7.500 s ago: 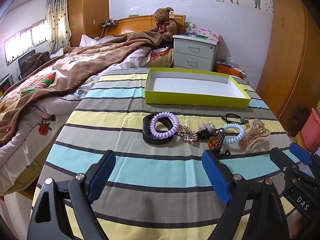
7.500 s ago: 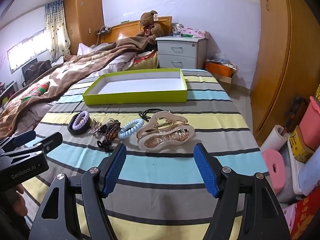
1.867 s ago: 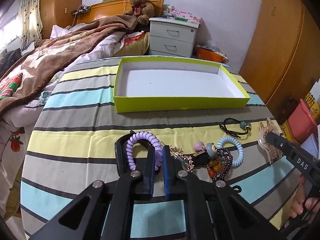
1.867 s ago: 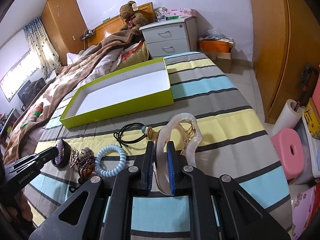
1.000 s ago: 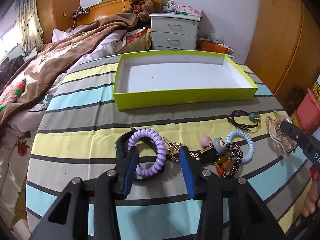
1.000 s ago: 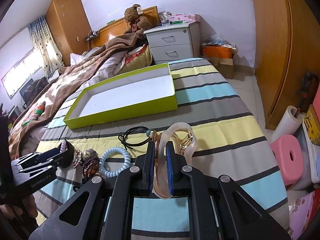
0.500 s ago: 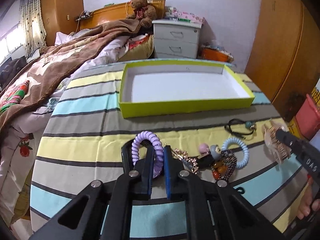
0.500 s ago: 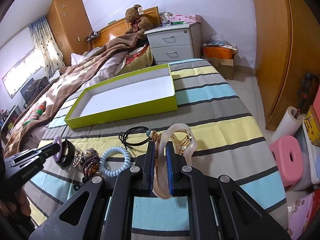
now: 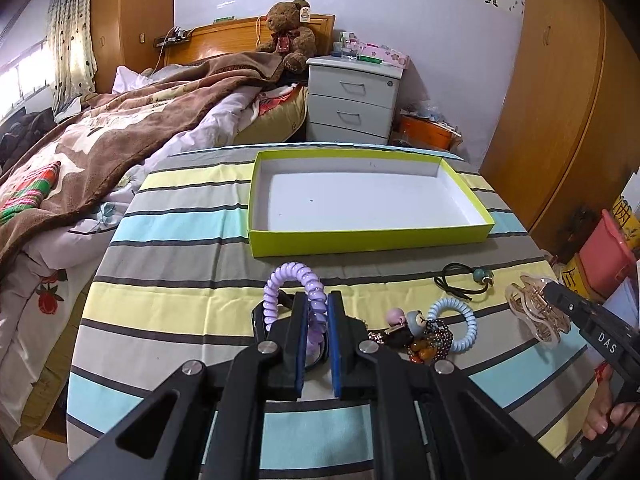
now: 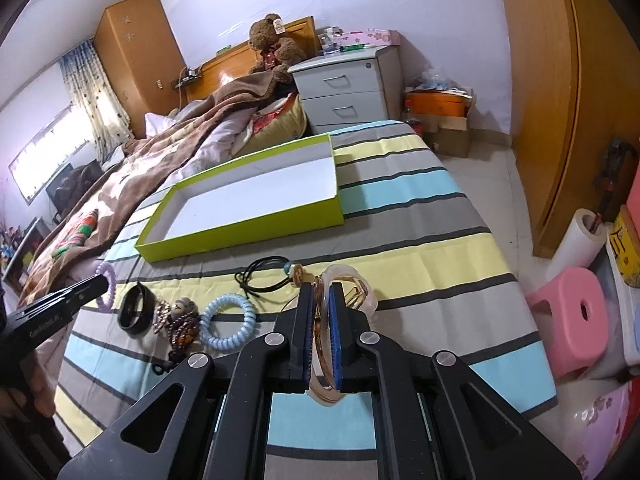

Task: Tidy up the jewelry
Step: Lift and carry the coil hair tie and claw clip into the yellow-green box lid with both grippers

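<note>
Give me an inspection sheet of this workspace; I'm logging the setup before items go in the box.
Surface: striped cloth over the table.
Job's things: green box, nothing in it; blue coil, black band, bead charm, black cord on the cloth.
Clutter: nothing seen on the cloth.
Grippers: left hand-held gripper shut on purple coil; right hand-held gripper shut on hair claw.
Cables: nothing seen.
Surroundings: bed, teddy bear, nightstand, pink stool.
</note>
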Available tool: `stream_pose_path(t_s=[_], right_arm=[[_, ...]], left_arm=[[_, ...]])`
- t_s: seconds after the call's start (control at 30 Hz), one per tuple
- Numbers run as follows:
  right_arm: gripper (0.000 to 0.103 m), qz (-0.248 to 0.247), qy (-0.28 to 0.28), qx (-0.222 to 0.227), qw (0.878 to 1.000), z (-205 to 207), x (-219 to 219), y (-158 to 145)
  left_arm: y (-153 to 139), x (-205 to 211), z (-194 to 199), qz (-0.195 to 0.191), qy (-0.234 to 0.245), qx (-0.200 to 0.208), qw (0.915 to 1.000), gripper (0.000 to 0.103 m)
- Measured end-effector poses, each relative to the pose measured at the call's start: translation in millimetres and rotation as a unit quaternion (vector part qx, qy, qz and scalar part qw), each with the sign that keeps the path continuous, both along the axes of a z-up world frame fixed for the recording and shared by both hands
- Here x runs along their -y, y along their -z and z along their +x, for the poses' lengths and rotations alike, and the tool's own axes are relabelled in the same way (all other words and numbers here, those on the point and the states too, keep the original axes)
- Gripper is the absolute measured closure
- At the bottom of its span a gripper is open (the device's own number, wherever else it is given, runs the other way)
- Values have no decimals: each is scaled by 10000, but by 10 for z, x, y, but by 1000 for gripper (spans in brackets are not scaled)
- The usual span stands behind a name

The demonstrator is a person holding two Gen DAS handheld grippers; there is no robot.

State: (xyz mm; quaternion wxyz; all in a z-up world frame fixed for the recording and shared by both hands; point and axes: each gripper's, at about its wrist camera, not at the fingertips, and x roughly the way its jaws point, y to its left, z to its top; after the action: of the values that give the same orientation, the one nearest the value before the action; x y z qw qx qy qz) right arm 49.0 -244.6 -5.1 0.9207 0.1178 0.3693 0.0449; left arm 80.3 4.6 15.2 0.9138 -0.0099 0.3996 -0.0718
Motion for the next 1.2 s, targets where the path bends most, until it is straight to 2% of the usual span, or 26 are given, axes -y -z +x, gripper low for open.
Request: stream_pose_path(t_s=[0.33,0.67,0.87,1.2], right_arm=[[96,21,-161,279,9995,133,-107,-306],[96,-188,-358,497,9979,548,-234,-564],[96,-332,-430,431,9976,933,-260,-542],[96,-583,-574,195,9965,1527,-328,-326]], left_arm=[[-161,-37,78,-123,60,126,9998,93],[-342,-27,415,-159,159,185,9996,93],[-324,17,726,-228,219,121,9994,93],[-193,110,1254,-354,267,-18,9990,93]])
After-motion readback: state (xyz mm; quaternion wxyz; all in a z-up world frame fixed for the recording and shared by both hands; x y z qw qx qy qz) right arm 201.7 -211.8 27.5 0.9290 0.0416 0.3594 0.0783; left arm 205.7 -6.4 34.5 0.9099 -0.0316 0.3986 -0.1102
